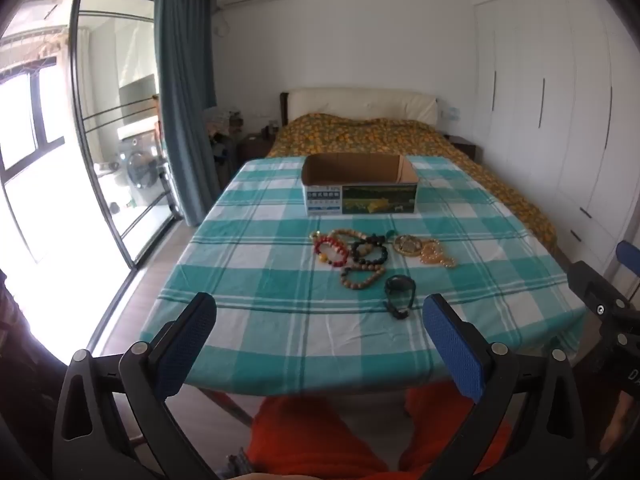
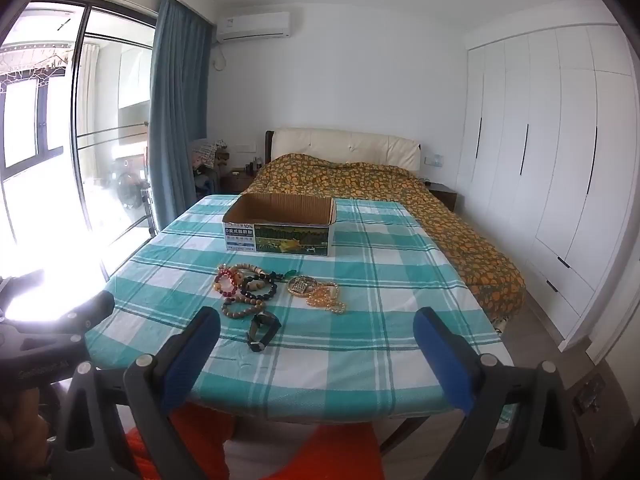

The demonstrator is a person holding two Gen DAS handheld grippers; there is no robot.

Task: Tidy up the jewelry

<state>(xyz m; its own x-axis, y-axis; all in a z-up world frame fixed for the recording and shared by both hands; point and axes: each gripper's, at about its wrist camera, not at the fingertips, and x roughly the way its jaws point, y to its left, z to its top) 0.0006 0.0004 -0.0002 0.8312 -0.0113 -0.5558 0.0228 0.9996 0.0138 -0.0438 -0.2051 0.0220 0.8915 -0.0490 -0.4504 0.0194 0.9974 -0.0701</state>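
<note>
Several bead bracelets lie in a pile on the teal checked tablecloth. A gold pendant and a yellow bead strand rest to their right. A dark wristwatch lies nearest me. Behind them stands an open cardboard box. My left gripper and right gripper hover open at the table's near edge, nothing between their blue pads.
A bed with an orange patterned cover lies beyond the table. White wardrobes line the right wall, a glass sliding door and blue curtain the left. A person's orange-clad legs sit under the table's edge.
</note>
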